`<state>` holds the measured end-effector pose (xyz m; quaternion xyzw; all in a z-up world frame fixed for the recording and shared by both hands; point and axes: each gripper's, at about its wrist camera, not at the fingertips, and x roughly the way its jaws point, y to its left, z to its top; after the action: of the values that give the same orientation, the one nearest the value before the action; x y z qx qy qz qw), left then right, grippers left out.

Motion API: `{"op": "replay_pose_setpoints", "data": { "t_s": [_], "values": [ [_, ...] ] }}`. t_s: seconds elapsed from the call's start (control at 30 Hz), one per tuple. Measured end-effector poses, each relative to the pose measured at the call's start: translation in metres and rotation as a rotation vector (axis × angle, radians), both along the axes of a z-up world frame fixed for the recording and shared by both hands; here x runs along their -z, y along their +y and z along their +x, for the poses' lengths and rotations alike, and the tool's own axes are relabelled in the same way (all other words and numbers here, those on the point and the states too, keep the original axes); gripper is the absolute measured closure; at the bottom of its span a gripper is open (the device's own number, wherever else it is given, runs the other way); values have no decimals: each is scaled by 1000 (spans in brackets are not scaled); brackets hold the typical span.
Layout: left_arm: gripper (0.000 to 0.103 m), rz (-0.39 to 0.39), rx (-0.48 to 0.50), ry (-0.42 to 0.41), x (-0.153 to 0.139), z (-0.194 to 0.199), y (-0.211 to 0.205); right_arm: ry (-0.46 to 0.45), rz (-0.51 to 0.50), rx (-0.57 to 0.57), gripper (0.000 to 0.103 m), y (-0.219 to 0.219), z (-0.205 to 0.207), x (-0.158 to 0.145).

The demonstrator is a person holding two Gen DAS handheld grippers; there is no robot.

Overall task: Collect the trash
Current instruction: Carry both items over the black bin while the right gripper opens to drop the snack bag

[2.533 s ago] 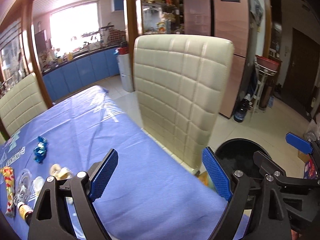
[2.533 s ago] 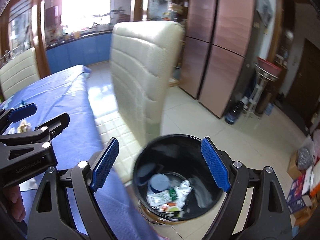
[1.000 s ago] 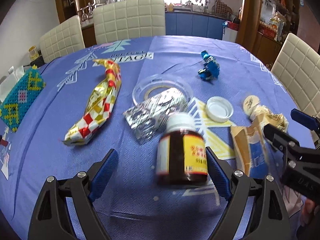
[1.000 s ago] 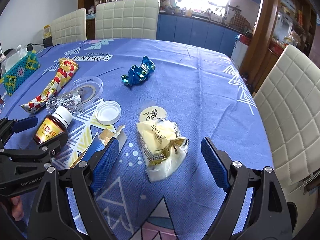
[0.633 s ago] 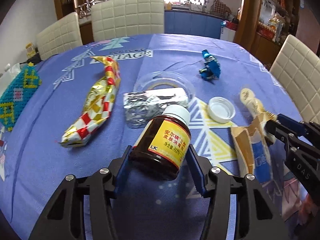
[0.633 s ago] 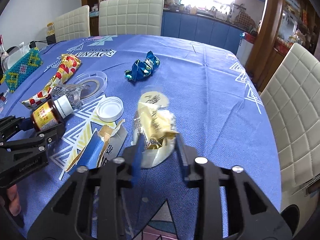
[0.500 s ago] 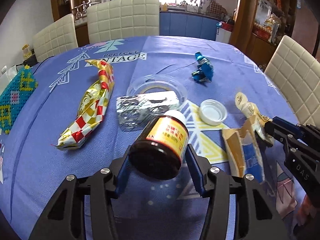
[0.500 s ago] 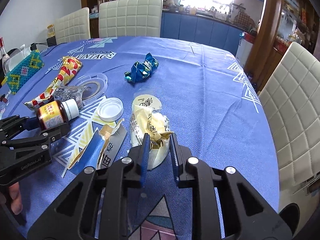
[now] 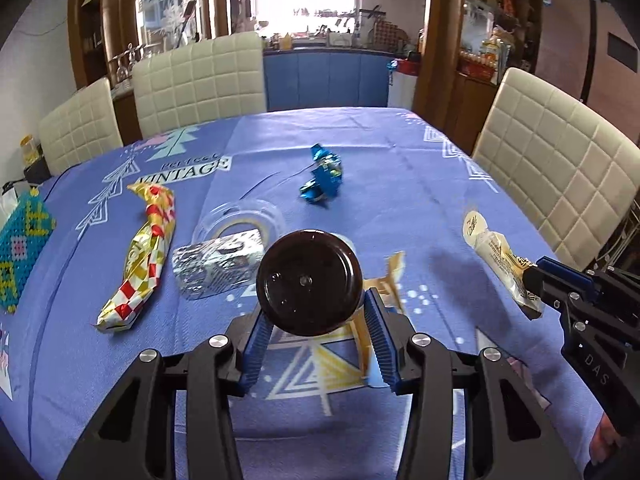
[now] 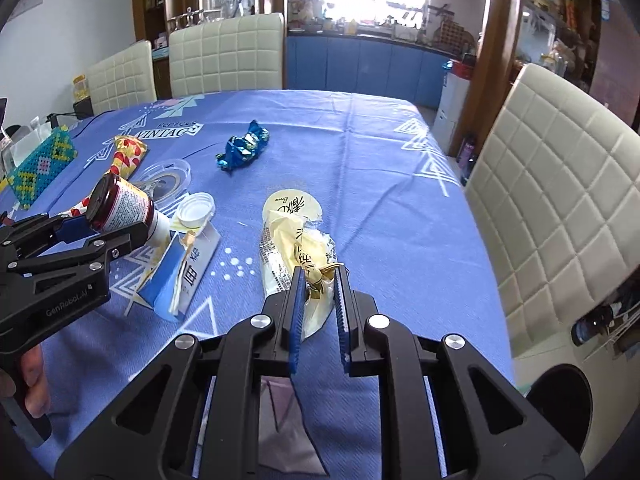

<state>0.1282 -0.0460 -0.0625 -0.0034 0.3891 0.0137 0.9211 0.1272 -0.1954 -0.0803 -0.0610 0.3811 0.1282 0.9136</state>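
The left gripper (image 9: pixel 316 312) is clamped on a brown medicine bottle (image 9: pixel 310 282), its blue pads pressing both sides of the glass. The bottle is lifted clear of the blue tablecloth (image 9: pixel 400 168) and tipped so that its dark round base faces the left wrist camera. In the right wrist view the same bottle (image 10: pixel 120 208) shows its red-edged label and white cap, held in the air above a torn blue-and-white carton (image 10: pixel 184 268).

The right gripper (image 10: pixel 318 284) is closed on a yellow snack wrapper (image 10: pixel 294 248), pinching the crumpled near end between its pads. The rest of the wrapper stretches away from the gripper; whether that far end touches the cloth cannot be told. From the left wrist camera the wrapper (image 9: pixel 496 256) hangs from the right gripper's blue tips, apparently above the cloth.

Other trash lies on the table: a white bottle cap (image 10: pixel 196 210) just beside the carton, a clear plastic lid (image 9: pixel 240 220), a crumpled silver foil pack (image 9: pixel 216 266) touching that lid, a long red-and-gold wrapper (image 9: pixel 140 260) to the left, and a blue foil candy wrapper (image 9: pixel 322 178) farther back. A beaded teal pouch (image 9: pixel 22 248) sits at the table's left edge. Cream quilted chairs (image 9: pixel 560 168) stand around the table, and the dark rim of a bin (image 10: pixel 560 404) shows on the floor at lower right.
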Motion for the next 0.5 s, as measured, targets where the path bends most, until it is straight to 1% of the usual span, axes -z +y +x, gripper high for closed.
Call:
{"op": "replay_pose_setpoints", "data": {
  "t_s": [0.23,0.5],
  "values": [
    [59,2,98,-40,-14,-8,-37,-28,-10,85,87,-31,-22,-13],
    [59,-7,258,-48,-19,-10,-104,-30,-29,246,87,-95,-53,-20]
  ]
}}
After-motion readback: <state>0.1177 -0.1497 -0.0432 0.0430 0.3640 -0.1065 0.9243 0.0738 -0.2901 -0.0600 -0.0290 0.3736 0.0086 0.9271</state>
